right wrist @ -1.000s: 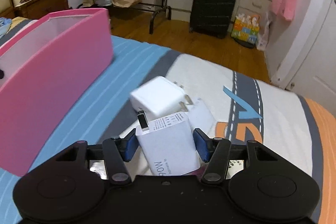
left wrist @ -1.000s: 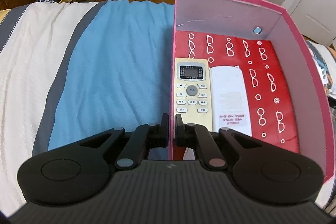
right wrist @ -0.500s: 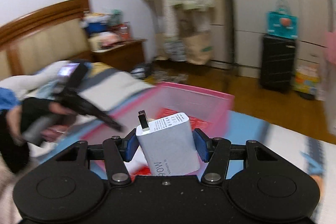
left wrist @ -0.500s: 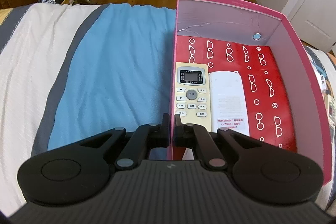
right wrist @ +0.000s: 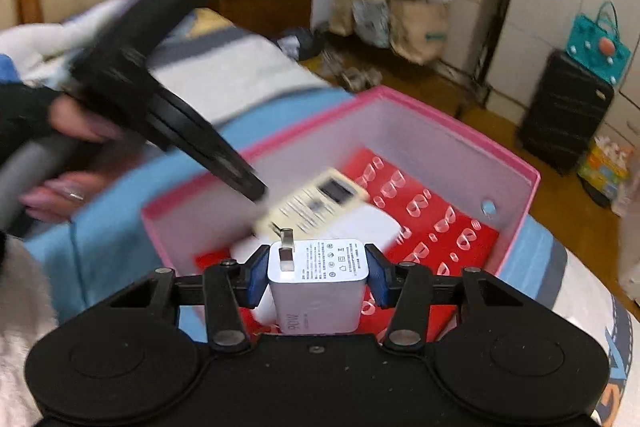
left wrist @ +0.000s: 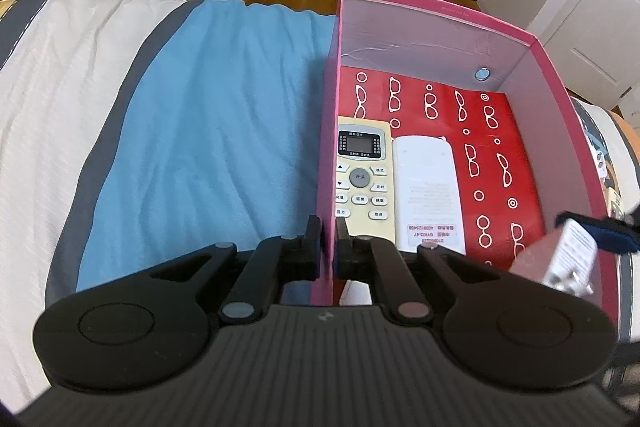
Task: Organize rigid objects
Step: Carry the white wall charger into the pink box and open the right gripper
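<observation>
Charger (right wrist: 318,279), lower half hidden by fingers (right wrist: 256,279)

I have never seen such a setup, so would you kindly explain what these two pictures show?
A person holds a pair of hand-operated tongs in each hand, and each pair carries a camera looking along its fingers. The left camera shows the left tongs shut on the wall of a pink box standing on a bed; inside lie a beige remote and a white remote. The right camera shows the right tongs, closing, holding a white charger over the box.
</observation>
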`<state>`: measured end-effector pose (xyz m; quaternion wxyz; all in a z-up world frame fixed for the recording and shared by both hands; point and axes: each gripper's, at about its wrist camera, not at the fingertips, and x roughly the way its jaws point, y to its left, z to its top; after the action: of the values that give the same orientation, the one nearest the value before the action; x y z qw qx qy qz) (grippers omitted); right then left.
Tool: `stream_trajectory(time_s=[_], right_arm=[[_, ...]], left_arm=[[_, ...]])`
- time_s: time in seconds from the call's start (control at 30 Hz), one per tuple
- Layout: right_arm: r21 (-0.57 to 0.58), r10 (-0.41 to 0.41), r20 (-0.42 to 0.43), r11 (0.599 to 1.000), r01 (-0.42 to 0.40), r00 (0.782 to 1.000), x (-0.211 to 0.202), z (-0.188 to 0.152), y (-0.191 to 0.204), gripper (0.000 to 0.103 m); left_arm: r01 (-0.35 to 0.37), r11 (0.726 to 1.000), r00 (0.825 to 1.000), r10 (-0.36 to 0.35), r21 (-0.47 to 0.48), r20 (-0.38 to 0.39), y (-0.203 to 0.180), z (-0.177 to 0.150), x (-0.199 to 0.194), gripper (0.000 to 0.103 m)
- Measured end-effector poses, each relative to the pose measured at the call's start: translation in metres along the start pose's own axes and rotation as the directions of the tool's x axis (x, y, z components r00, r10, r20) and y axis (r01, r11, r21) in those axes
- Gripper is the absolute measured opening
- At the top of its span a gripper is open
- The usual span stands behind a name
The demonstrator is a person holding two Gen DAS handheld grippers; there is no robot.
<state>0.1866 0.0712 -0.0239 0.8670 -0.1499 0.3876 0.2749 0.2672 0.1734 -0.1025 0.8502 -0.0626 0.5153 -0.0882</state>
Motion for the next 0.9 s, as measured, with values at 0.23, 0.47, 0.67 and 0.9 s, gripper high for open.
stream_trajectory(time_s=[0.23, 0.47, 0.67, 0.9], right_arm=[[0.037, -0.108, -0.146, 0.993, 0.114, 0.983, 0.027, 0.015, -0.024, 0.054], [-0.042, -0.118, -0.141, 0.993, 0.113, 0.983, 0.03, 0.022, -0.025, 0.054], [-0.016, -0.23, 0.011, 0.973, 0.23, 0.973, 0.057, 0.034, -0.039, 0.054], [-0.044, -0.226, -0.134, 0.974, 0.222, 0.965, 0.077, 0.02, -0.043, 0.054]], left_arm=[[0.002, 1.0, 1.0, -0.002, 0.001, -0.001, 0.0, 0.0, 0.0, 0.005], [0.007, 1.0, 1.0, -0.007, -0.011, -0.006, 0.001, 0.002, 0.003, 0.006], [0.005, 1.0, 1.0, -0.005, -0.007, -0.003, 0.001, -0.001, 0.002, 0.005], [-0.001, 1.0, 1.0, 0.001, 0.001, -0.011, -0.002, 0.001, 0.006, 0.006]])
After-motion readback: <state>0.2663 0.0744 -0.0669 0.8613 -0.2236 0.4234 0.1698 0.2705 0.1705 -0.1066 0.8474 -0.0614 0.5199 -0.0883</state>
